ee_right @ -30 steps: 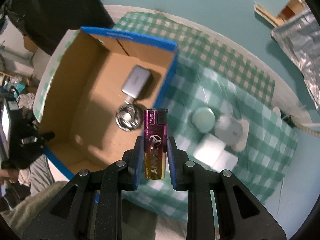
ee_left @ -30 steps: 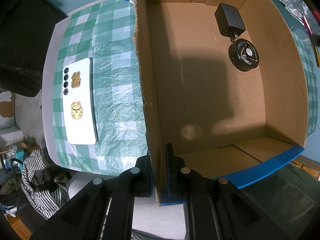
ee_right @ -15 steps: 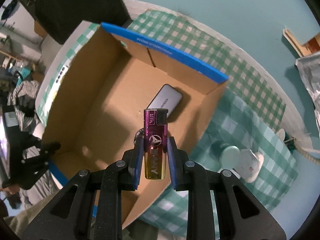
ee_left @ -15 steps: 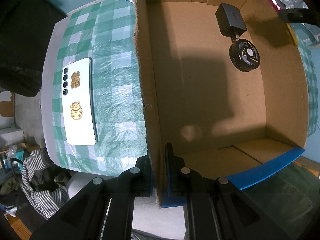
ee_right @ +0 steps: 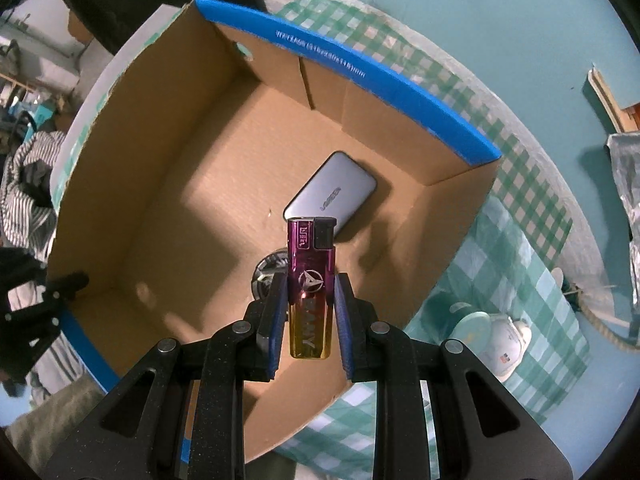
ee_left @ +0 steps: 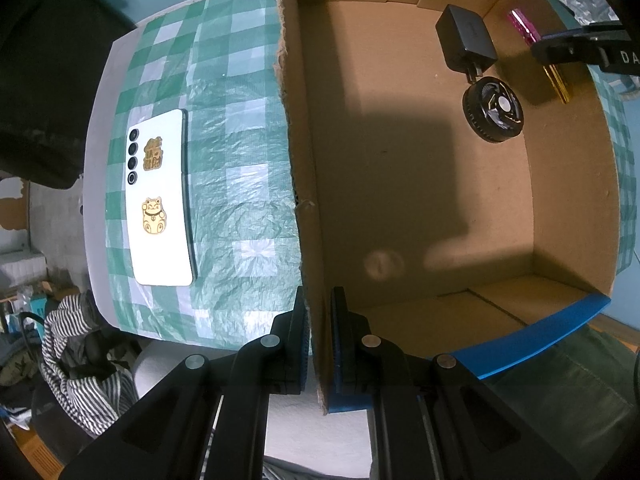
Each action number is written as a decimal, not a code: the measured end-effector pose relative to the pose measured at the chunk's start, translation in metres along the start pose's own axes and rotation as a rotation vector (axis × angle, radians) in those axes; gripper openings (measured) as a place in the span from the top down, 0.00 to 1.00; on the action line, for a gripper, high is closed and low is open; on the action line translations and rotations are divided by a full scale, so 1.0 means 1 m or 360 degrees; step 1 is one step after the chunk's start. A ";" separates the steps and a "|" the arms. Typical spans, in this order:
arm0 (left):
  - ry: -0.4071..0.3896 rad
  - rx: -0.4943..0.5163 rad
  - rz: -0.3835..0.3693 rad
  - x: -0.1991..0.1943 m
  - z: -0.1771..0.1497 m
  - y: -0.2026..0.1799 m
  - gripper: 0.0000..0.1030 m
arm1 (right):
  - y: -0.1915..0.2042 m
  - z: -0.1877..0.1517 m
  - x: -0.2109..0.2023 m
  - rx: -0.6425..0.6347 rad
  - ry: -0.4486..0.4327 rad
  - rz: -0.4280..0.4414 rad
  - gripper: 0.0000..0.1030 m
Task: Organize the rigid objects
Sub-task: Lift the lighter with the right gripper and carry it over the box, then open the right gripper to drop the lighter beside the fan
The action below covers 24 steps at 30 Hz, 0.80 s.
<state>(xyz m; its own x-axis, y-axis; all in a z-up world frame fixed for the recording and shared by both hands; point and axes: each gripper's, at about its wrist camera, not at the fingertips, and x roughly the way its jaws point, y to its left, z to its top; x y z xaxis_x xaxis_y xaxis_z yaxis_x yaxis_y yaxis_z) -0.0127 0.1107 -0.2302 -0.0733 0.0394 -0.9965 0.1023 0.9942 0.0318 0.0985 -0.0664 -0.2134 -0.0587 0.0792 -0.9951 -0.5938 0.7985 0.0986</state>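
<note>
My right gripper (ee_right: 311,300) is shut on a purple-to-gold lighter (ee_right: 311,280) and holds it upright above the open cardboard box (ee_right: 160,184). The lighter and right gripper also show in the left wrist view (ee_left: 556,80) over the box's far right corner. Inside the box lie a grey charger (ee_right: 332,196) and a round black gadget (ee_left: 493,109). My left gripper (ee_left: 319,312) is shut on the box's near left wall (ee_left: 304,184).
A white phone (ee_left: 160,196) with gold stickers lies on the green checked tablecloth left of the box. A pale round tin (ee_right: 472,328) and a white object (ee_right: 510,340) sit on the cloth right of the box. Striped clothing (ee_left: 80,360) lies below the table edge.
My right gripper has carried the lighter from beside the box to over its inside. The left gripper and the box have stayed put.
</note>
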 end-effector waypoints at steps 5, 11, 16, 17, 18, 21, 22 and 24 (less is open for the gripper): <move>-0.0003 -0.0003 0.0002 -0.001 -0.001 0.000 0.92 | -0.005 0.000 0.000 0.0041 -0.0039 -0.0069 0.78; 0.0003 -0.0005 0.0003 0.001 -0.001 0.000 0.92 | -0.007 -0.002 -0.008 0.0061 -0.0068 -0.0074 0.68; 0.0009 0.0004 0.0008 0.002 -0.001 0.000 0.92 | -0.009 -0.005 -0.021 0.0083 -0.0102 -0.0067 0.65; 0.0008 0.0006 0.0008 0.002 -0.001 0.000 0.92 | -0.008 -0.005 -0.022 0.0083 -0.0106 -0.0064 0.64; 0.0007 0.0007 0.0008 0.002 -0.001 0.000 0.92 | -0.007 -0.007 -0.026 0.0079 -0.0118 -0.0064 0.64; 0.0006 0.0010 0.0009 0.002 -0.001 -0.001 0.92 | -0.004 -0.010 -0.035 0.0069 -0.0138 -0.0058 0.64; 0.0007 0.0010 0.0009 0.002 -0.001 -0.001 0.92 | -0.004 -0.012 -0.037 0.0067 -0.0143 -0.0058 0.64; 0.0005 0.0014 0.0010 0.001 -0.001 -0.001 0.92 | -0.003 -0.014 -0.044 0.0057 -0.0154 -0.0062 0.64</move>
<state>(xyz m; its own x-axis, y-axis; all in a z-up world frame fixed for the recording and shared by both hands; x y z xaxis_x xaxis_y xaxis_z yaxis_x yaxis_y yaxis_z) -0.0142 0.1095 -0.2314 -0.0758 0.0463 -0.9960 0.1112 0.9931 0.0377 0.0910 -0.0805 -0.1702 0.0425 0.1033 -0.9937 -0.5648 0.8230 0.0614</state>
